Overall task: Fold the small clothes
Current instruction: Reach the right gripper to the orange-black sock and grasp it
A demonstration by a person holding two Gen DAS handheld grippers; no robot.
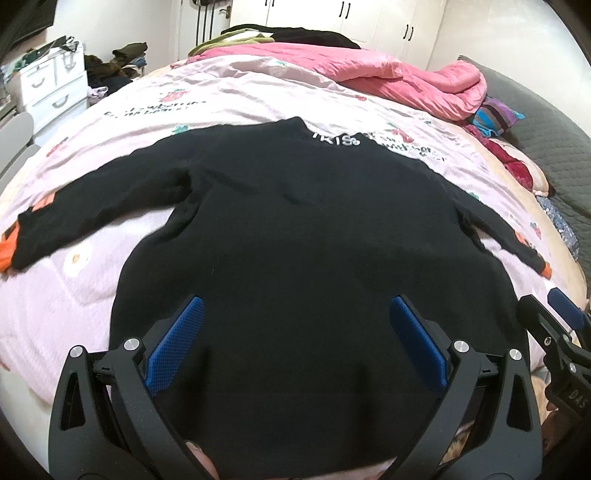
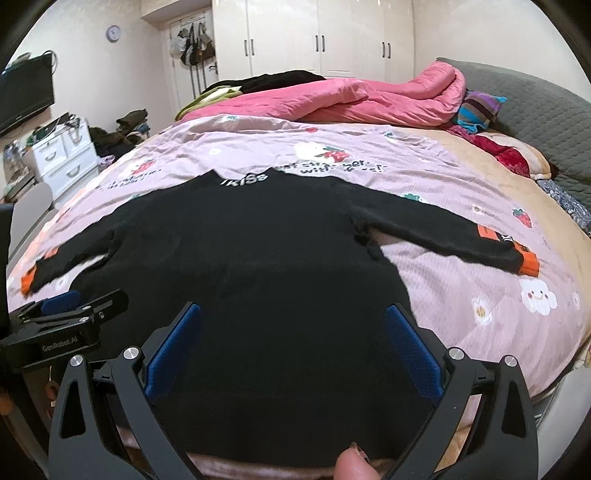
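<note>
A bedroom with white wardrobes held a bed (image 2: 480, 192) under a lilac printed sheet. A black sweater (image 1: 295, 229) lay flat on it, hem at the near edge, collar away, sleeves spread toward the side edges. The left gripper (image 1: 295, 343) and right gripper (image 2: 293, 345) hovered over the hem, fingers apart and empty. Its long axis ran straight ahead; each gripper sat nearer its own hem corner.

My view of a bedroom: bed (image 2: 480, 192) under a lilac strawberry-print sheet, pink quilt (image 2: 369, 99) bunched at its far side, white wardrobe (image 2: 321, 37) behind, white drawers (image 2: 66, 158) and a television (image 2: 26, 92) at left, wall clock (image 2: 113, 33) above
</note>
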